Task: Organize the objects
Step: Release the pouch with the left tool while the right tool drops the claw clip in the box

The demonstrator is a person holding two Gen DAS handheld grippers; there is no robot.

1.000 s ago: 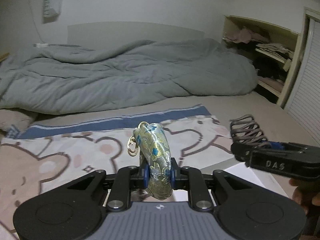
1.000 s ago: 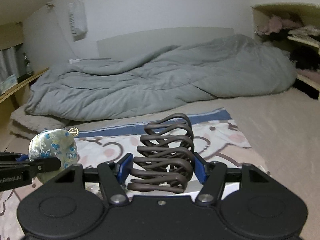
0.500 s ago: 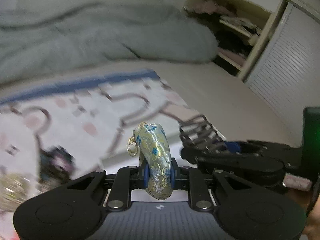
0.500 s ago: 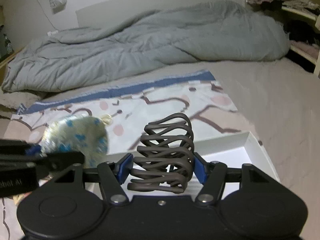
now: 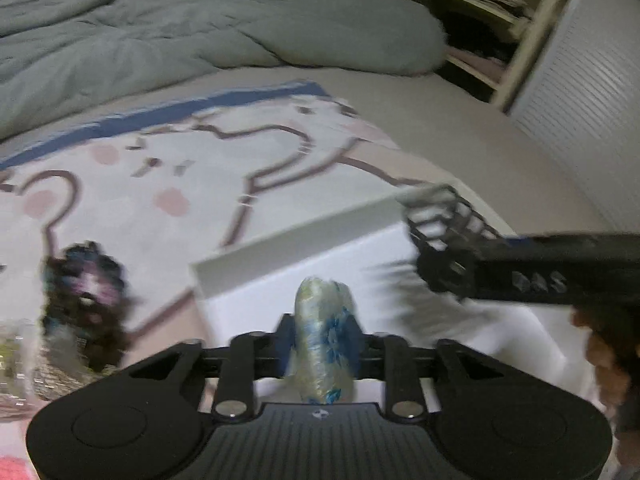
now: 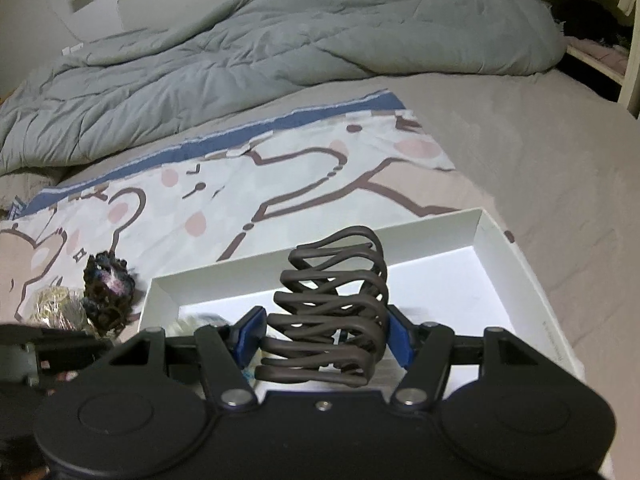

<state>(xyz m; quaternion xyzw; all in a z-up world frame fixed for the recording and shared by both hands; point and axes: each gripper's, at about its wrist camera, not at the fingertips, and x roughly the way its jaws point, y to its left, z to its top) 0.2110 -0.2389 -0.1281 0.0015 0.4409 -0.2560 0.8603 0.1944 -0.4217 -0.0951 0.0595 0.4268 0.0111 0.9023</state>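
My left gripper [image 5: 322, 332] hangs over the open white box [image 5: 300, 248], and its jaws are opening. A blue and gold brocade pouch [image 5: 324, 344] stands upright between the pads, which still touch its sides; the picture is blurred. My right gripper [image 6: 326, 332] is shut on a brown looped wire hair clip [image 6: 332, 312], held above the same box [image 6: 480, 220]. In the left wrist view the right gripper [image 5: 424, 248] with the clip [image 5: 440, 208] is over the box's right part. The left gripper's body [image 6: 40, 344] shows at the left edge of the right wrist view.
A dark scrunchie [image 6: 108, 288] and a gold glittery item [image 6: 56, 308] lie on the cartoon blanket [image 6: 280, 184], left of the box. A grey duvet [image 6: 280, 40] is heaped behind. Shelves [image 5: 480, 8] and a slatted door [image 5: 580, 100] stand to the right. A hand [image 5: 600, 352] holds the right gripper.
Both grippers have sunk and tipped down over the white box. The pouch sits lower and looks wider between the left pads. The right grip on the clip is unchanged.
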